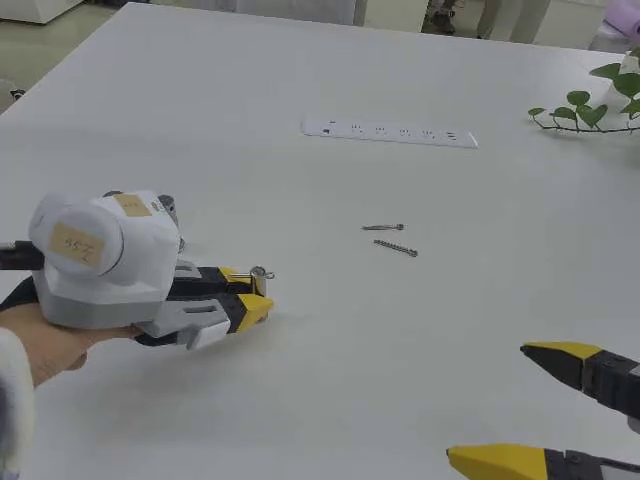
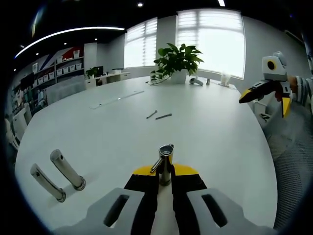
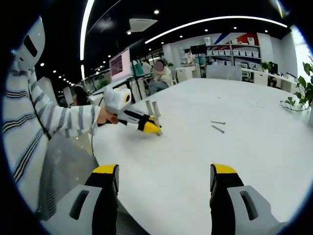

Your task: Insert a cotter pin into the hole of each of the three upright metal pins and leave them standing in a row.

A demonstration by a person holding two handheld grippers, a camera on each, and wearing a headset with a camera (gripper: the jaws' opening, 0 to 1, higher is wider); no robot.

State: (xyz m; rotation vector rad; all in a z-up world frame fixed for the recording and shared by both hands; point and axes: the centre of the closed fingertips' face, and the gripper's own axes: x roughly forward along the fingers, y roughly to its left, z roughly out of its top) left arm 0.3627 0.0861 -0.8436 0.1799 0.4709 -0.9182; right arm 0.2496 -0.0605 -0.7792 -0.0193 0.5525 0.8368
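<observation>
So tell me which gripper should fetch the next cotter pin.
Right. The right gripper is open and empty, with the loose cotter pins ahead of it; the left gripper is shut on a metal pin.

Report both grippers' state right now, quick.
Left gripper: closed on an upright metal pin.
Right gripper: open, holding nothing.

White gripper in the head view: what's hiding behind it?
Behind the left gripper, a bit of grey metal pin peeks out; the rest is covered. The left gripper view shows two upright grey metal pins standing there.
</observation>
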